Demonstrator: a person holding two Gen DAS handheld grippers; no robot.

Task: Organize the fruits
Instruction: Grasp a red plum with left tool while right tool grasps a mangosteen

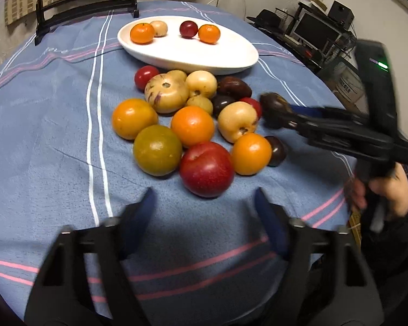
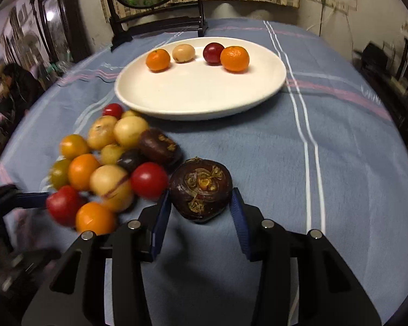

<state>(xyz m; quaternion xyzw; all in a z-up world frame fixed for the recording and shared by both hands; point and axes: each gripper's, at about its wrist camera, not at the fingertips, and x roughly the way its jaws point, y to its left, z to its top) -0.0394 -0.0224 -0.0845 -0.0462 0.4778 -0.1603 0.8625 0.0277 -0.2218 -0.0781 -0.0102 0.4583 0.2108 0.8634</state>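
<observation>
The dark fruit [image 2: 200,188] sits between the right gripper [image 2: 201,203]'s blue fingers [image 2: 160,217], which touch or nearly touch its sides; whether they grip it I cannot tell. It looks firm, small and light, best held across its middle. It is nearer than the plate [image 2: 201,100], right of the pile [image 2: 108,163]. The left gripper [image 1: 204,212] is wide, empty.

plate [image 2: 201,95] behind fruit pile [image 2: 108,160] | both on tablecloth [image 2: 340,176]
</observation>
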